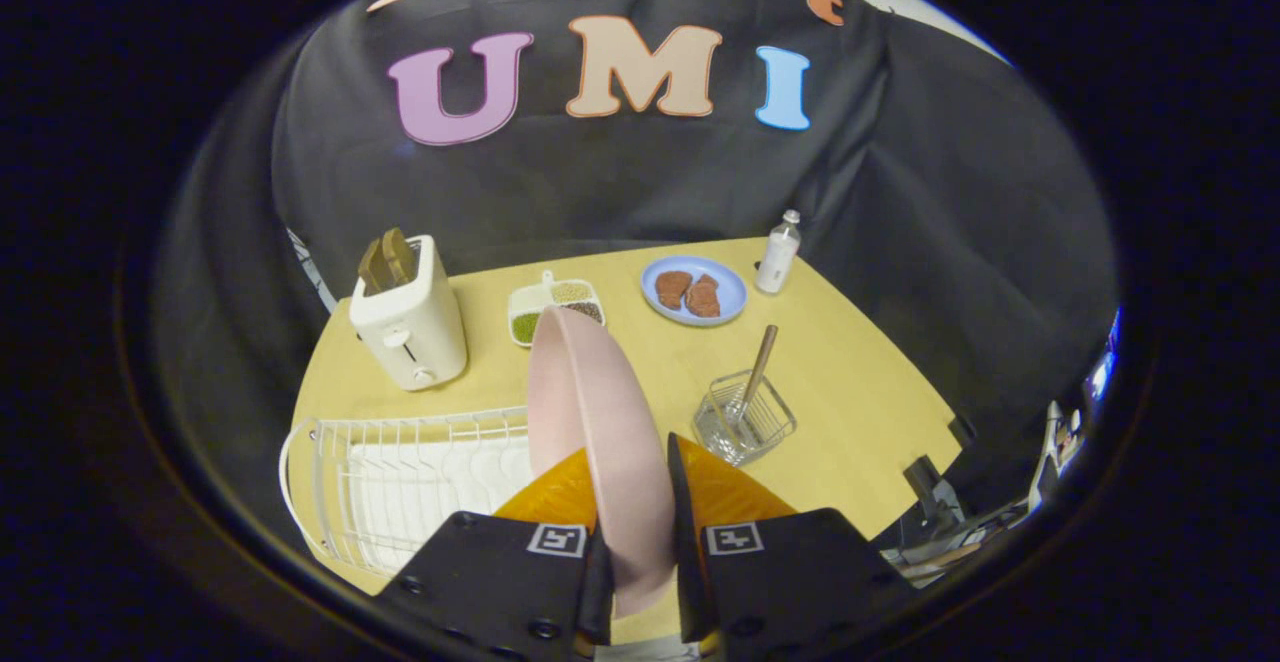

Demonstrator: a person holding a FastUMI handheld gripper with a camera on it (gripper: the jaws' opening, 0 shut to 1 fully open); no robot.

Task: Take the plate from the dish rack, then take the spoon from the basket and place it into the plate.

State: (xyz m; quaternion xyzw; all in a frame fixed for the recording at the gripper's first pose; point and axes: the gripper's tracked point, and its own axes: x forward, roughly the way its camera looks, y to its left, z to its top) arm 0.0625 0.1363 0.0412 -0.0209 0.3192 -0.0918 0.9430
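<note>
Toaster (410,327) behind dish rack (400,487), basket (745,420) right.

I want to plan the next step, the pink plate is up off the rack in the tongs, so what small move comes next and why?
Probably carry the pink plate, clamped on edge between the tongs, over to bare table near the wire basket and lay it flat. It sits above the dish rack, and the spoon needs a resting plate.

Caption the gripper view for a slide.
Gripper shut on pink plate, lifted above dish rack; spoon waits in basket.
</note>
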